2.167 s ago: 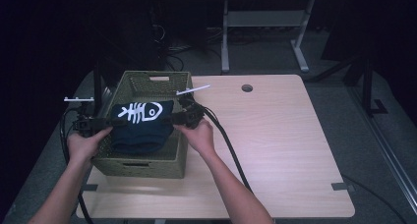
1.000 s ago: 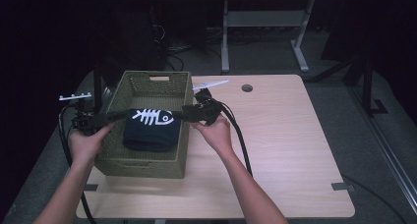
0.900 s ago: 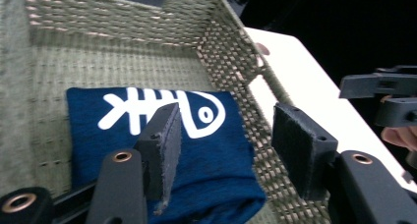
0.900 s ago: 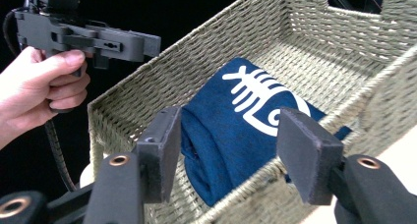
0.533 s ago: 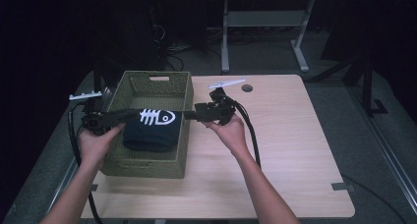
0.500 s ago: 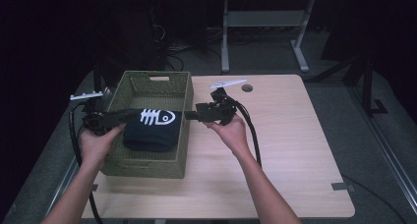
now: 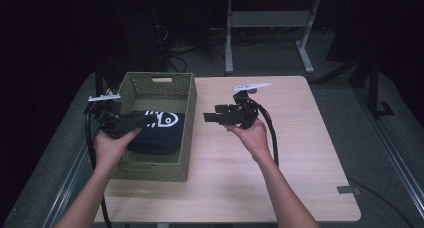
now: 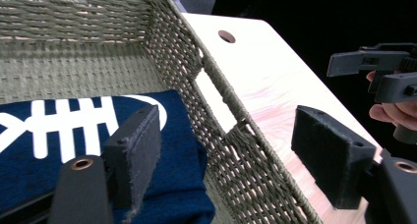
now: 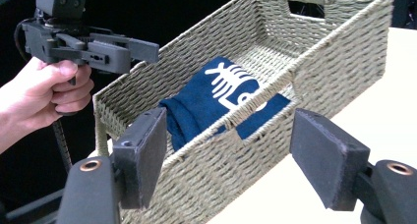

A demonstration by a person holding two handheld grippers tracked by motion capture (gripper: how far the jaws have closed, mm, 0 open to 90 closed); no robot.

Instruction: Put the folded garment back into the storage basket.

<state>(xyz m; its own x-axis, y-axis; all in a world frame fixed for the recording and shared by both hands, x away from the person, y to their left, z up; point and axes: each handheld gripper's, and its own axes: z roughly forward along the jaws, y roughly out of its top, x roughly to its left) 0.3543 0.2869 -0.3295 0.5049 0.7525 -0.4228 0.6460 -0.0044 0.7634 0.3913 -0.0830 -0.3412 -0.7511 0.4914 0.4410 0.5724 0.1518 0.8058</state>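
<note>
Lower left of the high view: left tongs [image 7: 150, 120] released, nothing between the jaws, hovering over the near half of the woven olive-green rectangular basket [image 7: 186, 133]. In the left gripper view one jaw sits above the folded navy cloth with a white fish-skeleton print [image 8: 59, 135], the other outside the basket wall, over the light wood tabletop [image 7: 280, 178]. Centre of the high view: right tongs [image 7: 209, 118] also released and empty, held above the tabletop just right of the basket, jaws pointing at it. Cloth lies flat inside the basket, near-to-middle part, print up [image 9: 227, 89]. Far end of the basket with the handle cutout [image 7: 161, 80] is bare. Judgement: placement looks done; what's left is clearing both hands off.
</note>
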